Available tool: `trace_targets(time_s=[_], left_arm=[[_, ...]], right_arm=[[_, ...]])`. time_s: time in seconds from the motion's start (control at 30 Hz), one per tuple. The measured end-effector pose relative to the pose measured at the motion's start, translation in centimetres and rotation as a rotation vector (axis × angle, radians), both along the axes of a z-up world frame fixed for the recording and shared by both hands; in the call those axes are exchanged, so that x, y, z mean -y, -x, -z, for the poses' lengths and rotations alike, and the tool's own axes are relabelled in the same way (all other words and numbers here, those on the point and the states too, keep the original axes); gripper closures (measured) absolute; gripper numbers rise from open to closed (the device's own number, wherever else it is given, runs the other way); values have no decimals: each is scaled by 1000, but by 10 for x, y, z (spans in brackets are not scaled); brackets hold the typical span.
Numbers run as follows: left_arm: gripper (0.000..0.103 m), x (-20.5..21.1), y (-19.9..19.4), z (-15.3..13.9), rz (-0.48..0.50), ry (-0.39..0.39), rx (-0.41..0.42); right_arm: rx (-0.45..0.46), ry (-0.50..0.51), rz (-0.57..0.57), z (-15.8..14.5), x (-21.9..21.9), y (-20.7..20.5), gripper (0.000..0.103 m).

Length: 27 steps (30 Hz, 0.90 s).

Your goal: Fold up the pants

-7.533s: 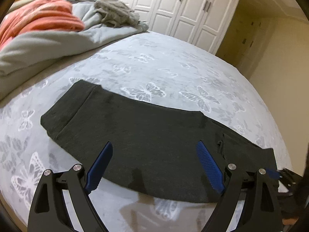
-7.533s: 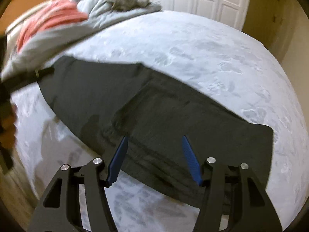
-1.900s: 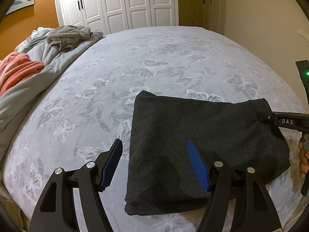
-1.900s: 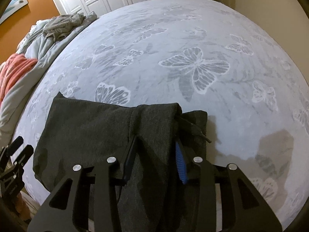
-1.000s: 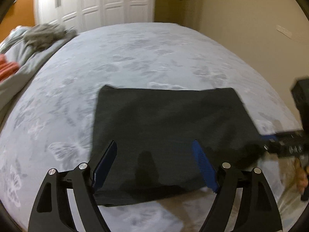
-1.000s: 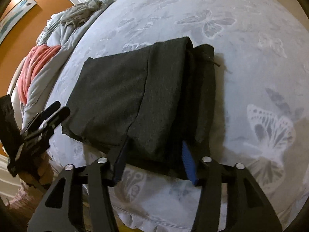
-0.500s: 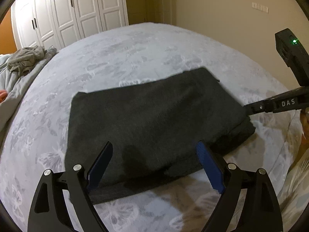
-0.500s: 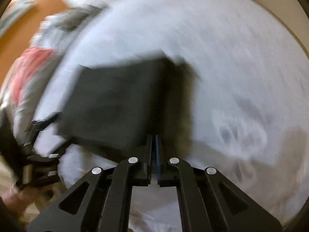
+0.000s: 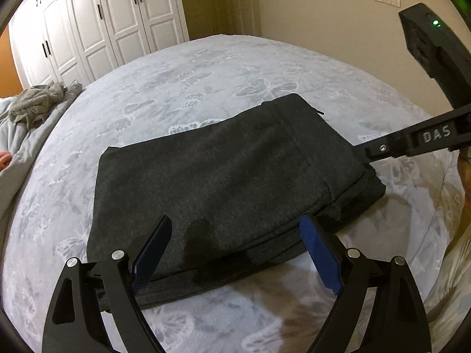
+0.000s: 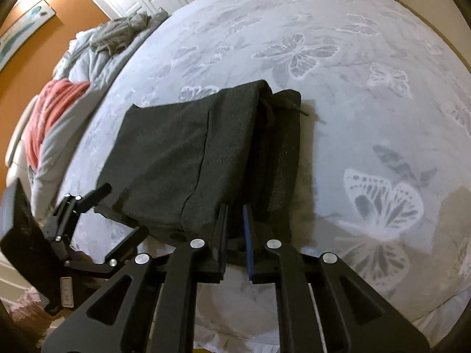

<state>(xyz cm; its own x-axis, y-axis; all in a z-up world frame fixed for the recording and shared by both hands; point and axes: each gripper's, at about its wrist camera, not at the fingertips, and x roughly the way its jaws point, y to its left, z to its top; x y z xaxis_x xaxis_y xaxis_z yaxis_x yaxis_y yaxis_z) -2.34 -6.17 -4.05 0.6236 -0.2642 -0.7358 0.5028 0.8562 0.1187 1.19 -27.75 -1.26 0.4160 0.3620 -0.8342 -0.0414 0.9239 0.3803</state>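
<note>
The dark grey pants [image 9: 223, 170] lie folded into a thick rectangle on the bed, also in the right wrist view [image 10: 188, 153]. My left gripper [image 9: 235, 247] is open and empty, just over the near edge of the fold. My right gripper [image 10: 235, 220] has its jaws nearly closed, a narrow gap between them, at the waistband end of the stack; its tip reaches the right end of the pants in the left wrist view [image 9: 368, 153]. Whether cloth is pinched I cannot tell. The left gripper also shows in the right wrist view [image 10: 117, 209].
The bed has a grey butterfly-print cover [image 9: 223, 73]. A rumpled grey duvet with a grey garment [image 10: 117, 38] and an orange-pink blanket [image 10: 56, 100] lie at the head end. White wardrobe doors [image 9: 97, 20] stand beyond the bed. The bed's edge is right below both grippers.
The long pants were folded into a compact stack. In the last second my right gripper closed from open to nearly shut at the stack's end. My left gripper stayed open.
</note>
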Motion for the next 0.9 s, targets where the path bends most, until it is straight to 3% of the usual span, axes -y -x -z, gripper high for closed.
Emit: trace_targets(time_s=[0.2, 0.23, 0.3, 0.33, 0.5, 0.63, 0.67, 0.7, 0.77, 0.83, 0.9], left_arm=[[17, -2, 0, -1, 2, 13, -9], [17, -2, -1, -1, 3, 13, -10], [17, -1, 0, -2, 11, 17, -12], [17, -1, 1, -2, 15, 17, -14], [17, 0, 2, -1, 28, 19, -17], [17, 5, -2, 2, 29, 34, -36], [17, 6, -2, 2, 30, 37, -36], [17, 9, -2, 2, 34, 43, -35], [17, 14, -3, 2, 48, 53, -36], [17, 22, -3, 1, 70, 75, -38], [17, 30, -2, -1, 94, 93, -31]], right_arm=[[-5, -21, 29, 1, 5, -6, 90], [1, -27, 38, -1, 7, -5, 87], [7, -29, 52, -4, 9, -4, 64], [16, -29, 53, -7, 9, -2, 63], [71, -64, 51, -20, 9, 2, 63], [20, -75, 16, -8, -1, -5, 63], [-11, -67, 1, 0, -5, -10, 66], [-29, -60, -3, 6, -9, -13, 78], [-31, -38, -8, 12, -14, -17, 89], [24, -63, -31, -3, -18, -15, 91], [85, -179, -53, -25, -21, -12, 91]])
